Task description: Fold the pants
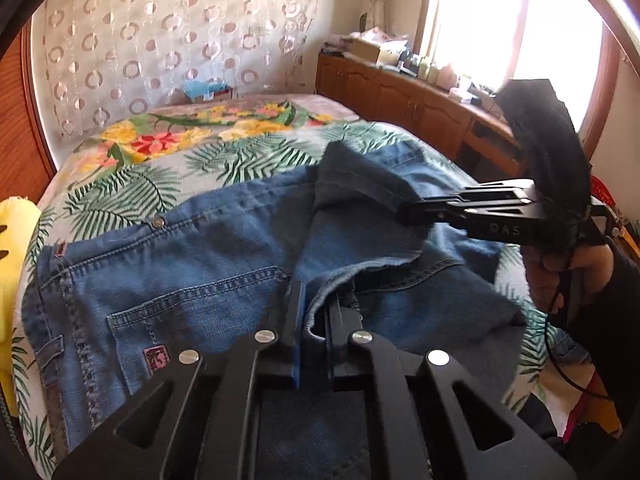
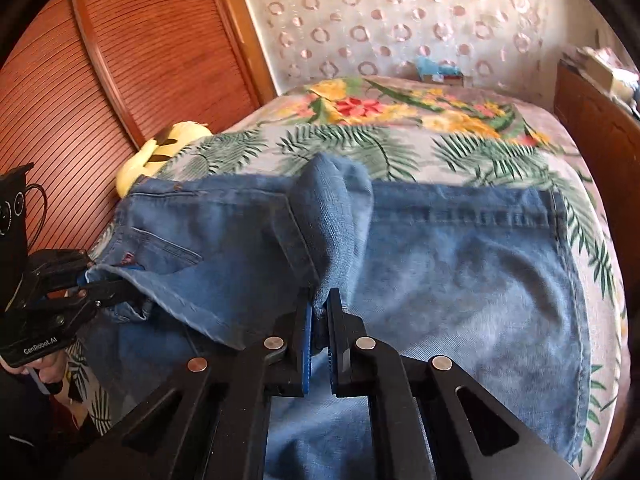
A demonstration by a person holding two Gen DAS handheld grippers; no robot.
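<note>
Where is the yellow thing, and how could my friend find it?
Start at the big bed with the palm-leaf and flower sheet, where the blue denim jeans lie spread out. Follow the jeans to their waistband end, beside the reddish slatted wooden wall. There sits the soft-looking pale yellow lump with dark marks, the only plain yellow thing around.

From my left wrist camera the jeans (image 1: 168, 280) run off the bottom edge, and my own linkage covers their nearest part. The right tongs (image 1: 404, 214) bury their tips in a raised fold, so I cannot see the pads. The clutter on the cabinet top (image 1: 400, 56) is too small and washed out by the window to name. In the right wrist view the yellow object (image 2: 160, 152) is half hidden behind the denim, and the left tongs (image 2: 120, 292) are cut by the left edge.
</note>
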